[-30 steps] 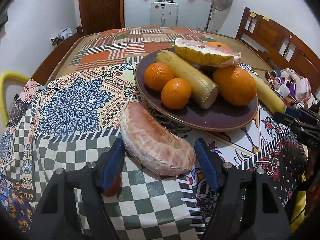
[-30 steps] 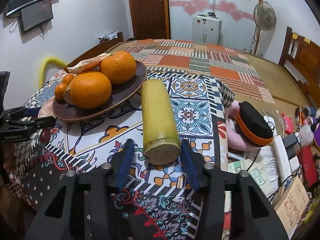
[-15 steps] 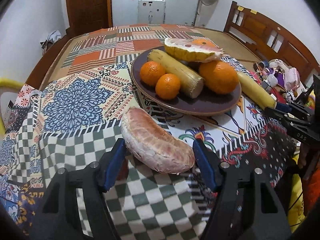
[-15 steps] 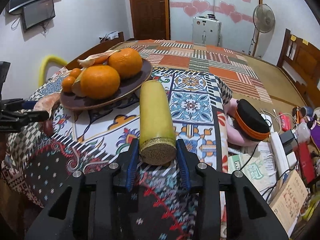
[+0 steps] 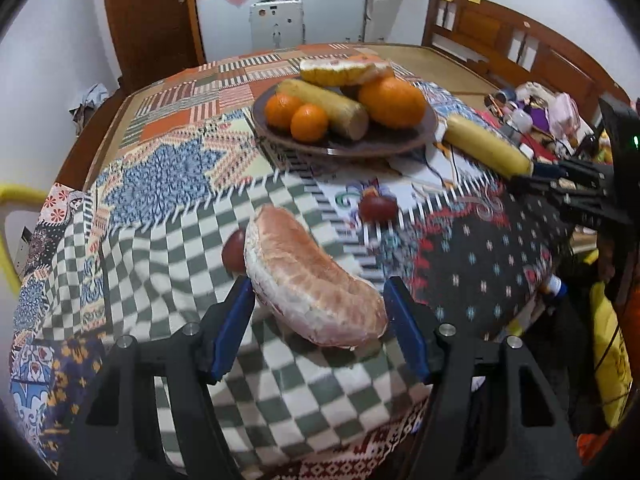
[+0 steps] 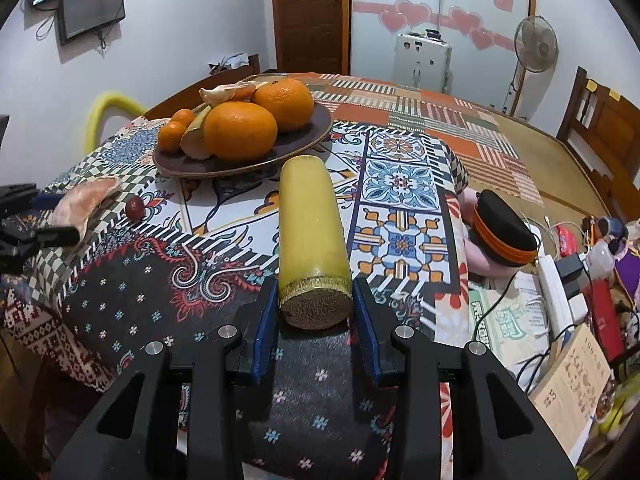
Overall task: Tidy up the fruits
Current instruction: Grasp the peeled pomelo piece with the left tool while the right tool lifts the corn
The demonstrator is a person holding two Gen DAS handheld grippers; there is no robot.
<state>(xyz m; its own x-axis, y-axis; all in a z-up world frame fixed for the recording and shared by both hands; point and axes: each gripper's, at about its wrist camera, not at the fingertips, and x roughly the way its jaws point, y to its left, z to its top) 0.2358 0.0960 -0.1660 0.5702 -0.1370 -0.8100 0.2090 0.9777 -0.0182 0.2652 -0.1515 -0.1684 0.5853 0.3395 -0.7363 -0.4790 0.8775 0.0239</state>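
Observation:
My left gripper (image 5: 320, 326) is shut on a peeled pink pomelo segment (image 5: 310, 284) and holds it above the patterned cloth. My right gripper (image 6: 315, 322) is shut on the cut end of a yellow sugarcane piece (image 6: 310, 236), lifted over the table; it also shows in the left wrist view (image 5: 486, 150). A dark plate (image 6: 312, 136) holds two big oranges (image 6: 240, 130), small mandarins (image 5: 308, 122), another cane piece (image 5: 328, 108) and pomelo peel (image 5: 344, 72). Two small red fruits (image 5: 378, 208) lie on the cloth.
A black-and-orange case (image 6: 502, 234), cables, a power strip (image 6: 556, 284) and papers crowd the right side. A wooden bench (image 5: 516, 52) stands at the back right, a yellow chair (image 6: 106, 108) at the left. A door and fan stand behind.
Both grippers have pulled back and up with their fruit. The left jaws closed onto the pomelo segment and raised it, uncovering the red fruits. The right jaws closed on the cane.

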